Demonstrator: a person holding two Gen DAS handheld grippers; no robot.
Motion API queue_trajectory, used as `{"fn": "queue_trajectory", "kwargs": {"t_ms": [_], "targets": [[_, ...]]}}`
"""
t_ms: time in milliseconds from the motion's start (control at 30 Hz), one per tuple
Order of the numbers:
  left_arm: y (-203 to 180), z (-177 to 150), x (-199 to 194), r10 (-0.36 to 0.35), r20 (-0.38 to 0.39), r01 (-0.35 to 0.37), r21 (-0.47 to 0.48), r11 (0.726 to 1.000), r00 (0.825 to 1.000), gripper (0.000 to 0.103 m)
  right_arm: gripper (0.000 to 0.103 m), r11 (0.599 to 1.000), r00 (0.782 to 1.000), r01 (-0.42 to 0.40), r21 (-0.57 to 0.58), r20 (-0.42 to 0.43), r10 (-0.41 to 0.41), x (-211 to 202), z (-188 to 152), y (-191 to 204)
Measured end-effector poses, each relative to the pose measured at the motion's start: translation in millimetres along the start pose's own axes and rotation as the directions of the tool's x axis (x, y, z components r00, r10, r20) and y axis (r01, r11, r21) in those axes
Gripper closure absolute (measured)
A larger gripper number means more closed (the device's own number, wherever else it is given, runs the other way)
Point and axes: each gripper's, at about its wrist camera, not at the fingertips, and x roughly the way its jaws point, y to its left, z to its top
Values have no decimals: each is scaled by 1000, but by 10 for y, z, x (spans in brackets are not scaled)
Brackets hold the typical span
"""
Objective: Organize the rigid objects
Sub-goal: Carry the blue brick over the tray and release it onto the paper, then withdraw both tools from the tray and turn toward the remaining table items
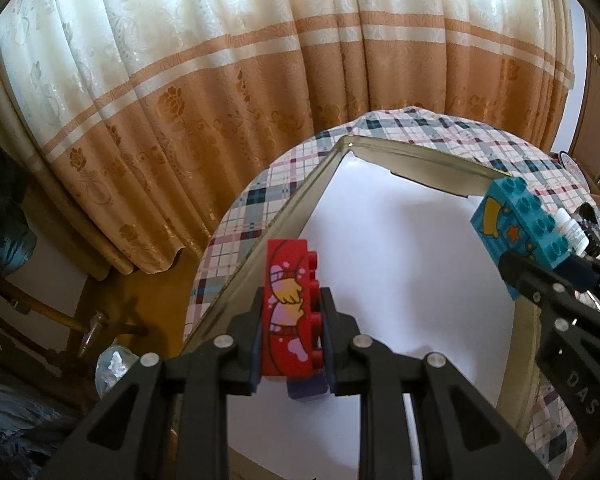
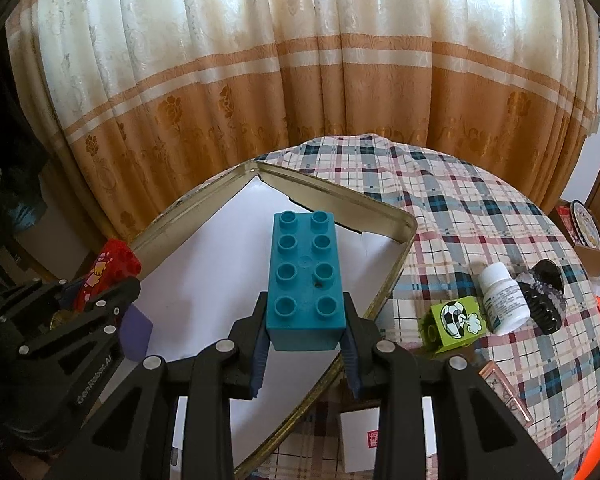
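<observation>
My left tongs (image 1: pixel 290 320) clamp the red brick (image 1: pixel 288 304) and my right tongs (image 2: pixel 306 332) the teal brick (image 2: pixel 306 276), both over the near-empty tin (image 2: pixel 396 220). I judge the sorting barely begun: the green cube (image 2: pixel 454 320), white bottle (image 2: pixel 502 296) and black clip (image 2: pixel 544 296) wait on the plaid cloth (image 2: pixel 460 208), right of the right tongs.

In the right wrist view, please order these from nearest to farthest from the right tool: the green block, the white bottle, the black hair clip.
From the right tool, which holds the teal brick:
1. Green block, on the cloth just right of the tin.
2. White bottle, lying beside the block, farther right.
3. Black hair clip, beyond the bottle, farthest right.
</observation>
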Motion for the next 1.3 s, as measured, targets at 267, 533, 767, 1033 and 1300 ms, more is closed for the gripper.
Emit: {"fn": "queue_trajectory", "kwargs": {"t_ms": [267,533,767,1033,1300], "targets": [[-9,-15,8,13,-1,-13,1,1000,1000,81,68,999,999,-37,-8,-18,37,27,-6,22],[48,-1,-141,28,40,-25,-72,997,999,10,32,1000,998,8,-5,57,-8,-222,6,-8],[-31,34,-275,20,68,-16,-70,997,998,5,32,997,996,14,77,89,-21,-457,34,-185],[-145,32,-453,6,102,1,-67,998,995,3,32,992,989,54,114,130,-69,-696,-38,-348],[-272,59,-620,12,137,-6,-43,999,990,1,31,986,983,74,150,157,-98,-877,-117,-534]]}}
